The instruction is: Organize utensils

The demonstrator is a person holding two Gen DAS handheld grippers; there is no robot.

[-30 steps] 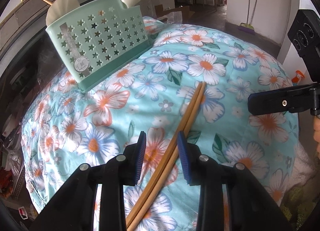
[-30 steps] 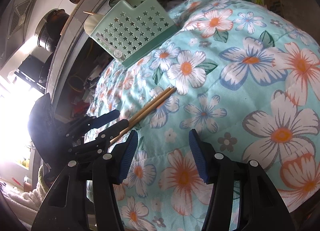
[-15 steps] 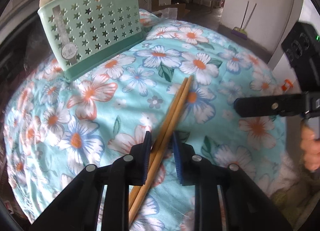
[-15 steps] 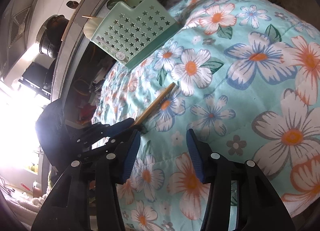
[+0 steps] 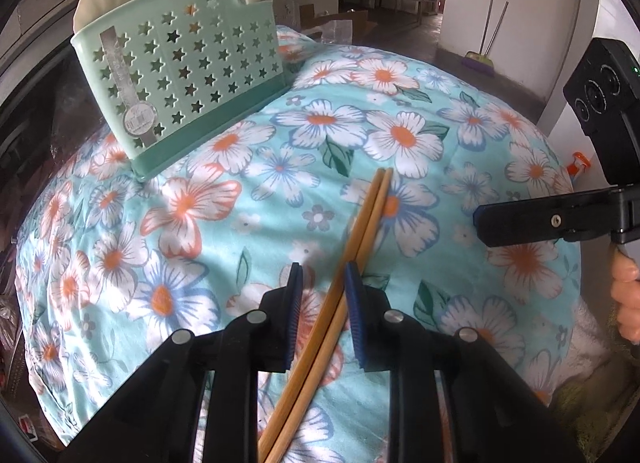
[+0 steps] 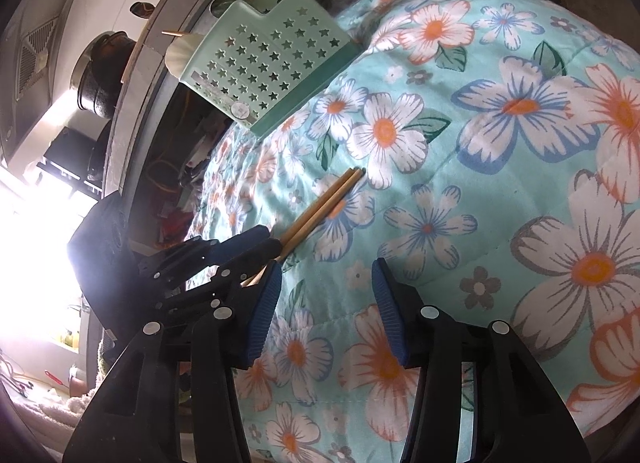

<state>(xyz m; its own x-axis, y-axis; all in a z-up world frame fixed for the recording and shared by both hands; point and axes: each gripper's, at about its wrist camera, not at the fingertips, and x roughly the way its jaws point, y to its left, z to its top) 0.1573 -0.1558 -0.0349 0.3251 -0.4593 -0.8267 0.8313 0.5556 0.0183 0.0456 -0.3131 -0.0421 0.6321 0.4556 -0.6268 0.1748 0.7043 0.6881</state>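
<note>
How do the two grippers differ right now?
The left gripper has the chopsticks running between its narrow-set jaws, one stick against the right-hand pad; the right gripper has only the floral cloth between wider-set jaws. The left one sits over the chopsticks' near half; the right one hovers beside them, off to the side. Both are black with blue ribbed pads and point down toward the cloth, with the basket beyond them.

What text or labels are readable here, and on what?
None can be read.
Strip label with round sticker on the green utensil basket: printed marks, too small and blurred to read.
Same sticker in the right wrist view: unreadable too.
</note>
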